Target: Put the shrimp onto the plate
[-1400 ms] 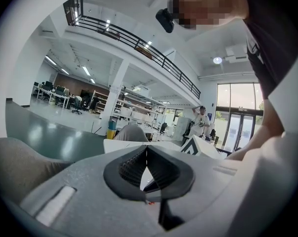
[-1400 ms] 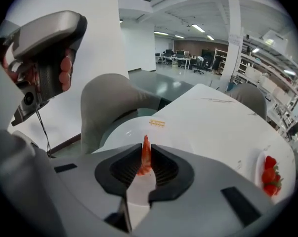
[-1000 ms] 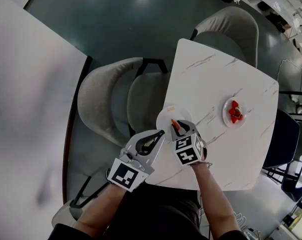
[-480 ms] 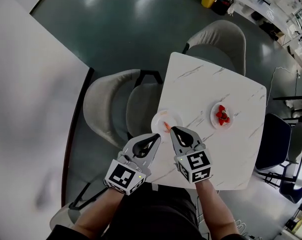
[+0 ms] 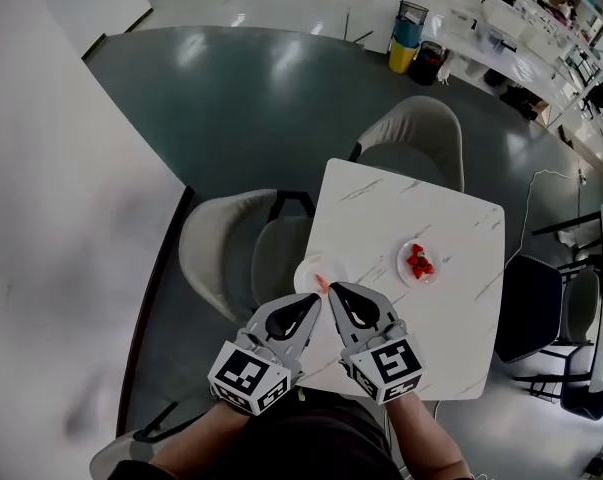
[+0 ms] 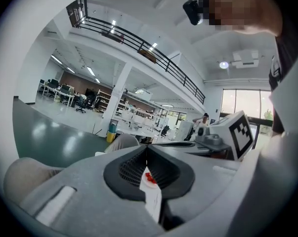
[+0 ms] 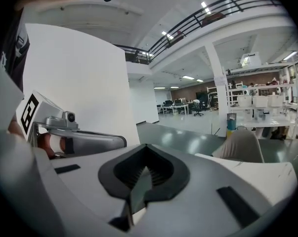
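Grey and pressed together on nothing, my left claw and right claw hang tip to tip at the counter's near edge. Just past them one orange shrimp lies on the plate. Farther right, a second plate holds red shrimp. They look light, soft and slick, so I'd pinch gently across the thick body.

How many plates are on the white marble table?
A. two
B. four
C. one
A: one plate lies near the left edge of the table, and a second plate with red food lies further right.
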A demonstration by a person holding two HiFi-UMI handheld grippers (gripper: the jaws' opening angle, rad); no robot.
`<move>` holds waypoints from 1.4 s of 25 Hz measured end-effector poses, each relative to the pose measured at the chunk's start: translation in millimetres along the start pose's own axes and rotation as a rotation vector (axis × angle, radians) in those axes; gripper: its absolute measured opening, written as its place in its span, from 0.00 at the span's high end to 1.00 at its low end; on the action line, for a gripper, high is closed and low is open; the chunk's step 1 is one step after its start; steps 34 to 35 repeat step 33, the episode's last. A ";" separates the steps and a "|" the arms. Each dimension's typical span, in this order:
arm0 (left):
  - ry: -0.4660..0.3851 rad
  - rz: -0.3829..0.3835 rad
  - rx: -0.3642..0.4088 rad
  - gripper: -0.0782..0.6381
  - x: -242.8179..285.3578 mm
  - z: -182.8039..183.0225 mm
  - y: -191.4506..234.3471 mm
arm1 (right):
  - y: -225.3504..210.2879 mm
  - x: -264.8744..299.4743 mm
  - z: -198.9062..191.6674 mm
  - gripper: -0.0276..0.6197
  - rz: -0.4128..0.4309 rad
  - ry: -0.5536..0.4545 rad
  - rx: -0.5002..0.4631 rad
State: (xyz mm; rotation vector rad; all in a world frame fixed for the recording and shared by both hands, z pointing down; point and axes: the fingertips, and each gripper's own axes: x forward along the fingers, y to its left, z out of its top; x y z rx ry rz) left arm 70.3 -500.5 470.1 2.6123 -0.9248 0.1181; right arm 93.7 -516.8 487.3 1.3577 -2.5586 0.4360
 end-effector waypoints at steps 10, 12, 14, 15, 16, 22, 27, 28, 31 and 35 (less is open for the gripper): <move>-0.089 0.020 0.060 0.88 -26.3 55.4 -26.1 | 28.3 -41.0 63.5 0.96 0.012 -0.146 -0.055; -0.108 0.012 0.074 0.88 -28.2 62.0 -32.9 | 30.3 -47.1 69.7 0.96 0.015 -0.167 -0.049; -0.122 0.005 0.084 0.88 -30.3 65.6 -38.2 | 30.8 -53.0 73.3 0.96 0.012 -0.183 -0.036; -0.126 0.003 0.088 0.88 -31.3 66.7 -40.4 | 30.9 -55.9 74.6 0.96 0.010 -0.189 -0.032; -0.130 0.002 0.091 0.88 -32.0 67.5 -42.5 | 31.0 -58.6 75.8 0.96 0.008 -0.195 -0.030; -0.141 -0.002 0.106 0.88 -30.1 69.1 -48.4 | 32.0 -65.0 81.9 0.96 0.011 -0.218 -0.045; -0.150 -0.001 0.115 0.88 -29.2 73.1 -49.8 | 33.4 -67.8 87.1 0.96 0.010 -0.226 -0.057; -0.151 -0.001 0.115 0.88 -29.0 73.7 -49.1 | 32.9 -67.5 87.8 0.96 0.007 -0.228 -0.056; -0.152 -0.001 0.116 0.88 -29.4 74.5 -46.1 | 33.0 -65.0 89.0 0.96 0.003 -0.230 -0.057; -0.153 -0.002 0.116 0.88 -30.2 75.0 -44.2 | 33.8 -63.1 89.6 0.96 0.001 -0.231 -0.058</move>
